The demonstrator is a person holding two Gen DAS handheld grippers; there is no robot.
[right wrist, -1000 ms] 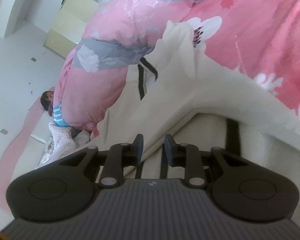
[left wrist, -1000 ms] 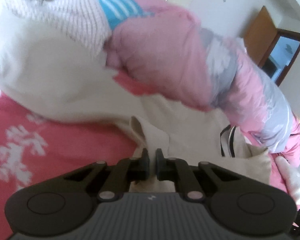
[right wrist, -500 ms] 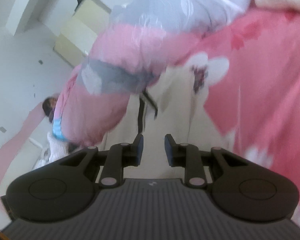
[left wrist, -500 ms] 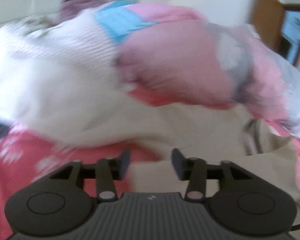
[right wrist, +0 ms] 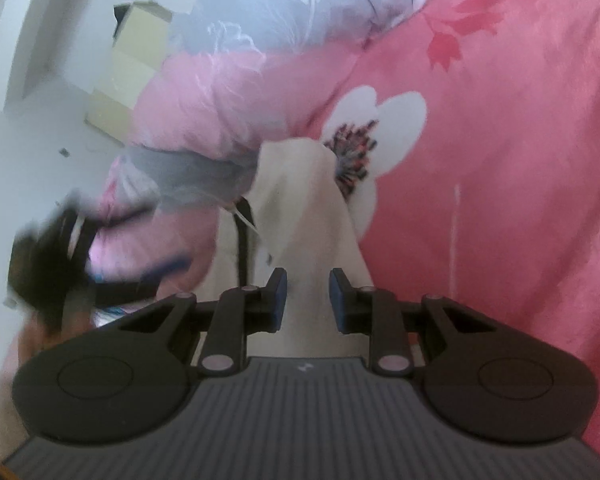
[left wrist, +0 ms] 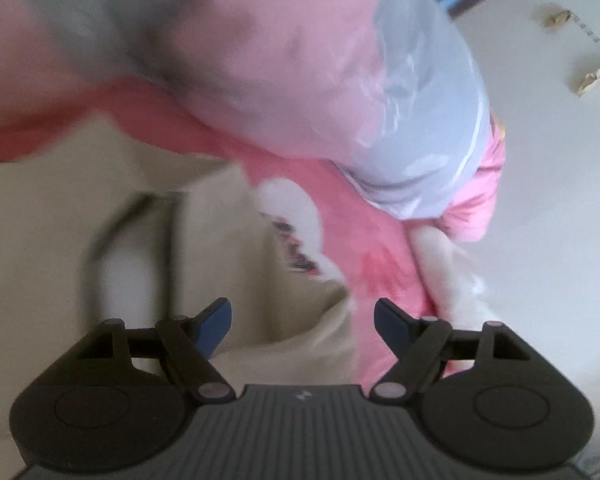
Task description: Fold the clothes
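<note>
1. Cream fabric garment with dark stripes (left wrist: pixel 52 216): one piece, lying on the pink bedsheet printed with white flowers (right wrist: pixel 500 160), its edge beside one white flower.
2. Next to the garment lies one bulky pink-and-grey quilt (left wrist: pixel 300 60).
3. In the right wrist view the garment (right wrist: pixel 300 184) runs lengthwise away from the camera, narrowing to a point at the flower.
4. Left hand-held gripper (left wrist: pixel 302 320): jaws opening, wide apart above the garment's edge, pressing nothing.
5. Right hand-held gripper (right wrist: pixel 308 300): jaws slightly apart, cream cloth between them; whether they pinch it, I cannot tell.

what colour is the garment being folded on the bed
Cream garment with dark stripes, lying on the pink flowered bedcover; clearest in the right wrist view.
</note>
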